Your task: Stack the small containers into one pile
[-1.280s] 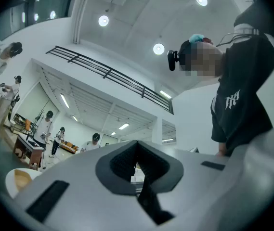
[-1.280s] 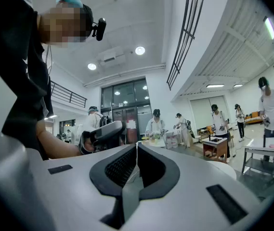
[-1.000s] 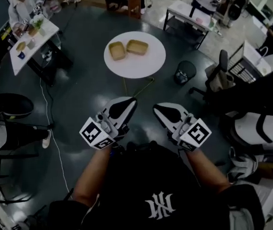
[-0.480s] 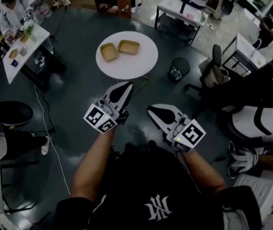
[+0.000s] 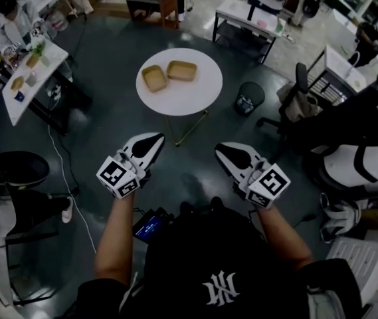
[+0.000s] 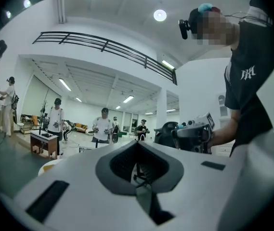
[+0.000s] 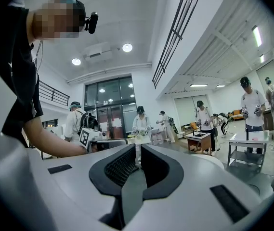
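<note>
Two shallow tan containers, one [image 5: 154, 78] to the left and one [image 5: 181, 70] to the right, lie side by side on a round white table [image 5: 195, 95] some way ahead across the dark floor. Both grippers hang over the floor, well short of the table. My left gripper [image 5: 153, 140] points up and right, shut with nothing in it. My right gripper [image 5: 224, 149] points up and left, also shut and empty. In the left gripper view the left gripper [image 6: 137, 145] faces the room, with the table's edge [image 6: 47, 166] low on the left. The right gripper [image 7: 137, 149] also faces the room.
A black waste bin [image 5: 245, 98] and an office chair [image 5: 299, 98] stand right of the round table. A long white table [image 5: 22, 95] with a person working is at the left. A cable [image 5: 62, 171] runs along the floor. More tables and people stand at the back.
My left gripper has dropped back down and to the left, away from the table. The right gripper has shifted only slightly. Both stay shut.
</note>
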Available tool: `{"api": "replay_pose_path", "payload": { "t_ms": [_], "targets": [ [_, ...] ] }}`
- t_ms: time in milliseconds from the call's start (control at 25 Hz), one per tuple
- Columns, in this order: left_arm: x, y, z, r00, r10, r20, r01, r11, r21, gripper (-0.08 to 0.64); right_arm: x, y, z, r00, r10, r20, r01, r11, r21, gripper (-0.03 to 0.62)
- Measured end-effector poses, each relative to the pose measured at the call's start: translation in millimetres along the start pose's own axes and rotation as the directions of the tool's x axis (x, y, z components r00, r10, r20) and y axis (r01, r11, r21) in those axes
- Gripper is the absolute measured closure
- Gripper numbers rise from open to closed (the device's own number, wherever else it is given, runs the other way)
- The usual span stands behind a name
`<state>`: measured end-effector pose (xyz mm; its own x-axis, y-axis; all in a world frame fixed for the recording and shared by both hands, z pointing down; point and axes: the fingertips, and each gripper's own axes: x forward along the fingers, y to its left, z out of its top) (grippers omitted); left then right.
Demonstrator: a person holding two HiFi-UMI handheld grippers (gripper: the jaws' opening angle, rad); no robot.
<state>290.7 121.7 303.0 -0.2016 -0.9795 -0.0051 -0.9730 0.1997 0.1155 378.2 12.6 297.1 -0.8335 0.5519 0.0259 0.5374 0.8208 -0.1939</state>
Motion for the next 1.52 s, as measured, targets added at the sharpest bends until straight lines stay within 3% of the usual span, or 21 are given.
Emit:
{"api": "replay_pose_path", "payload": {
  "t_ms": [360, 600, 1040, 1520],
  "targets": [
    [-78.4, 15.6, -19.6, 0.995, 0.069, -0.073, -0.072, 0.996, -0.044, 0.561, 17.5, 7.6, -9.5, 1.0, -0.014, -0.008, 0.015, 0.999, 0.033, 0.549],
    [-104.6, 24.1, -20.9, 0.989, 0.127, -0.072, -0.131, 0.99, -0.06, 0.561, 27.4, 8.5, -20.5, 0.999, -0.025, -0.037, 0.027, 0.998, 0.053, 0.548],
    [-86.0, 43.3, -22.7, 0.982, 0.145, -0.118, -0.152, 0.987, -0.053, 0.561, 49.0, -31.6, -26.0, 0.999, -0.008, -0.038, 0.011, 0.997, 0.077, 0.548],
    [-19.9, 120.0, -6.4, 0.974, 0.172, -0.15, -0.182, 0.981, -0.059, 0.561, 112.7, -124.8, -9.4, 0.998, 0.065, -0.023, -0.064, 0.995, 0.076, 0.548]
  ]
}}
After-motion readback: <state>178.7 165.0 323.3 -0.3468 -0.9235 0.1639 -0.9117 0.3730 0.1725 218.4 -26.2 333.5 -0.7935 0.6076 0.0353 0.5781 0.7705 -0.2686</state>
